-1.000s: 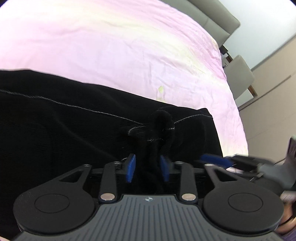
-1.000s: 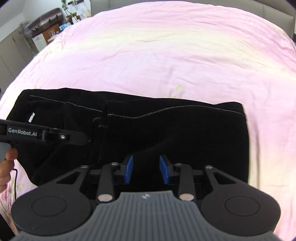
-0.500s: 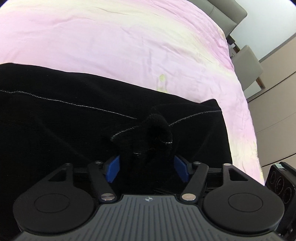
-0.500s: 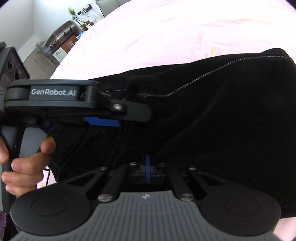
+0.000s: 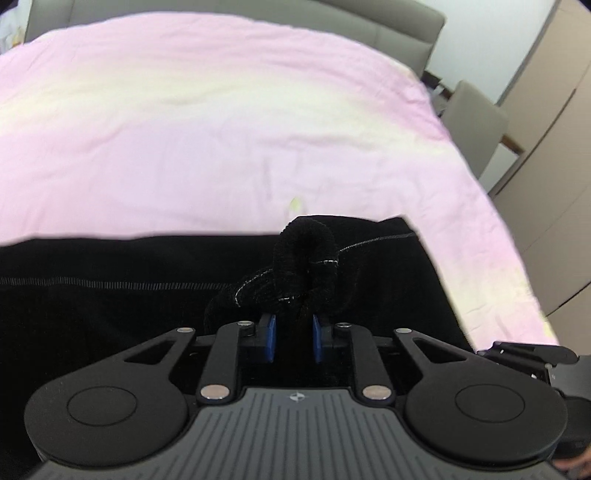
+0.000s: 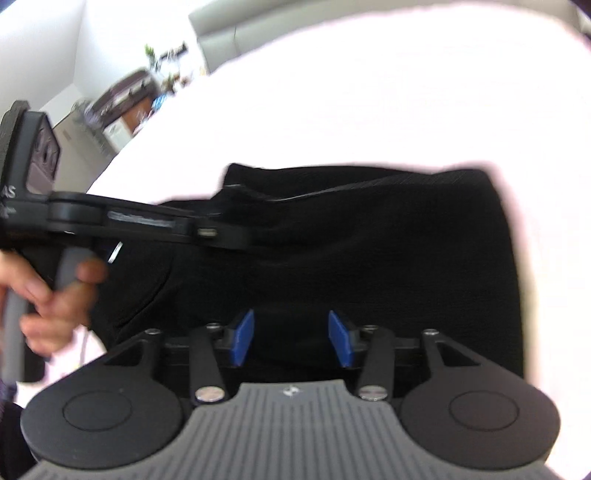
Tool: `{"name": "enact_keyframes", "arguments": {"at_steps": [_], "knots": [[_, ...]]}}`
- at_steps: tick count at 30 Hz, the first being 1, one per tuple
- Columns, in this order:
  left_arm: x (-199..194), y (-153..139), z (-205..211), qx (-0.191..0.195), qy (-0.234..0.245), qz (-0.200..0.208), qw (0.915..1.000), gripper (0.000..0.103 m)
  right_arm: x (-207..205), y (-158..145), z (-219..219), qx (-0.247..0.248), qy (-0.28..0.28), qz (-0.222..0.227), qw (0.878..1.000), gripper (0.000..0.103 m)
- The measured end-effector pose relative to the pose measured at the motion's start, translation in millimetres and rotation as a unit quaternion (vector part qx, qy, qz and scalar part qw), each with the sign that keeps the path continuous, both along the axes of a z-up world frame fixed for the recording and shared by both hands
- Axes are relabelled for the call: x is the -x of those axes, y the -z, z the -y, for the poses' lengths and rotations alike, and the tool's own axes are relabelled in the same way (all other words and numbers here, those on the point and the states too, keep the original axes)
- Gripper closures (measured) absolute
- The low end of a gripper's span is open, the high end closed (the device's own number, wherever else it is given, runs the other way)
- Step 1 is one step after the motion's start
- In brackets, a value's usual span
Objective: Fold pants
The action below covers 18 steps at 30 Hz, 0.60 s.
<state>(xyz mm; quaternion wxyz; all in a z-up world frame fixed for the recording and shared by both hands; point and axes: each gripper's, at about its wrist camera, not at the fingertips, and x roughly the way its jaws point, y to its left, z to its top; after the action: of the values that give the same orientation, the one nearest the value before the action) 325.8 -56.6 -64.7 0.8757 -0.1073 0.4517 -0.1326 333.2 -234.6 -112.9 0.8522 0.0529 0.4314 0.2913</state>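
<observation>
Black pants (image 5: 110,295) lie folded on a pink bedsheet (image 5: 221,129). My left gripper (image 5: 293,339) is shut on a bunched wad of the pants' fabric (image 5: 306,258), which stands up between its blue pads. In the right wrist view the pants (image 6: 388,240) fill the middle. My right gripper (image 6: 291,338) is open just above the cloth, with nothing between its blue pads. The left gripper's body and the hand holding it (image 6: 55,295) show at the left of that view.
A grey headboard (image 5: 332,22) stands at the far end of the bed. A grey chair (image 5: 476,122) and beige cabinets (image 5: 554,129) stand to the right. A cluttered cabinet (image 6: 125,99) stands beyond the bed's left side.
My left gripper went from open to shut on the fabric wad and tilted up. My right gripper went from shut to open. Both views shifted, and the right wrist view is blurred.
</observation>
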Motion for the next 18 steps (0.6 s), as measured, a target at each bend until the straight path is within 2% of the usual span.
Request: {"name": "enact_keyframes", "arguments": {"at_steps": [2,4,6,8,10,11,12,14,18], "knots": [[-7.0,-13.8,-3.6,-0.013,0.013,-0.002,0.9998,0.083,2.3,-14.6,22.3,0.025,0.028,0.031,0.999,0.06],[-17.5,-12.0,-10.1,-0.028,0.013,-0.024,0.9992,0.083,-2.5,-22.1,38.1,0.058,0.052,0.039,0.996,0.061],[-32.0,7.9,-18.8,-0.026,0.005,-0.066,0.9975,0.082,-10.5,-23.6,51.8,0.08,0.073,0.041,0.993,0.065],[-37.6,32.9,-30.7,-0.016,-0.007,-0.09,0.9958,0.082,-20.5,-18.7,52.2,0.105,0.073,0.041,0.991,0.074],[-37.5,54.6,-41.7,0.007,-0.03,-0.109,0.9936,0.082,-29.0,-8.5,45.2,0.127,0.069,0.034,0.989,0.082],[-38.0,61.9,-42.9,0.009,-0.033,-0.11,0.9934,0.082,-32.5,-0.9,42.5,0.134,0.061,0.027,0.989,0.088],[-37.8,68.9,-41.8,0.004,-0.029,-0.109,0.9937,0.081,-34.8,8.4,40.5,0.145,0.052,0.018,0.988,0.091],[-36.7,75.7,-42.1,-0.005,-0.017,-0.107,0.9941,0.081,-39.4,33.4,33.4,0.186,0.043,-0.004,0.982,0.091],[-35.8,85.6,-48.1,-0.007,-0.004,-0.105,0.9944,0.077,-32.5,71.2,24.5,0.2,0.033,0.003,0.979,0.091]]}}
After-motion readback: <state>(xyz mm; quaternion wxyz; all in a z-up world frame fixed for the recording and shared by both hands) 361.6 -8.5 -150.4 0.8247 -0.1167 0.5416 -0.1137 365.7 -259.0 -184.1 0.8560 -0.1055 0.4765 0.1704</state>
